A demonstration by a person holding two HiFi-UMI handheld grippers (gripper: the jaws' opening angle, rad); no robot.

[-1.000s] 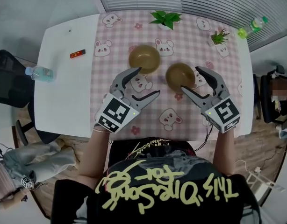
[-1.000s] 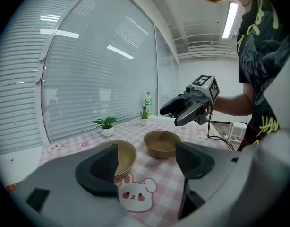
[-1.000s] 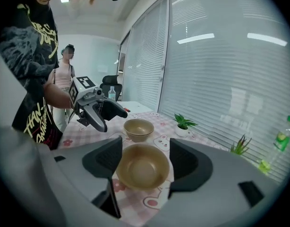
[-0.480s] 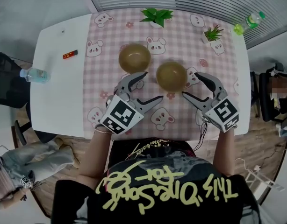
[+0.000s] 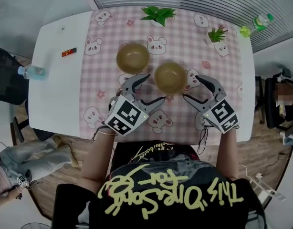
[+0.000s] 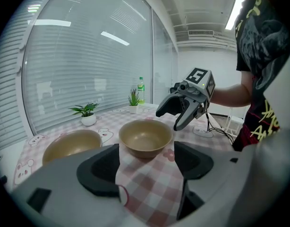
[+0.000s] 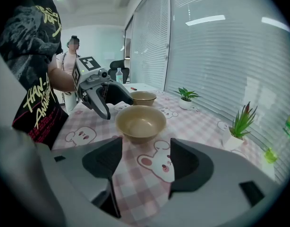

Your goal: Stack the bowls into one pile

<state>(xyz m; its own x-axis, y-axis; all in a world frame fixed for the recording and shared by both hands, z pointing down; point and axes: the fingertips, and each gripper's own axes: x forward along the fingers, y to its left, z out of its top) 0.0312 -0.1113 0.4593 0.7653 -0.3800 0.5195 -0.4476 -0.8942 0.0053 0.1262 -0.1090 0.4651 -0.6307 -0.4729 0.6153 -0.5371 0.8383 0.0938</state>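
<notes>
Head view: left claw (image 5: 154,87) and right claw (image 5: 191,86) both stand wide open, holding nothing. The near bowl (image 5: 170,76) sits upright between the two claws, just ahead of each set of jaw tips and touching neither. The second bowl (image 5: 132,57) sits beyond the left claw, apart from the first, on the checked cloth (image 5: 184,37).
</notes>
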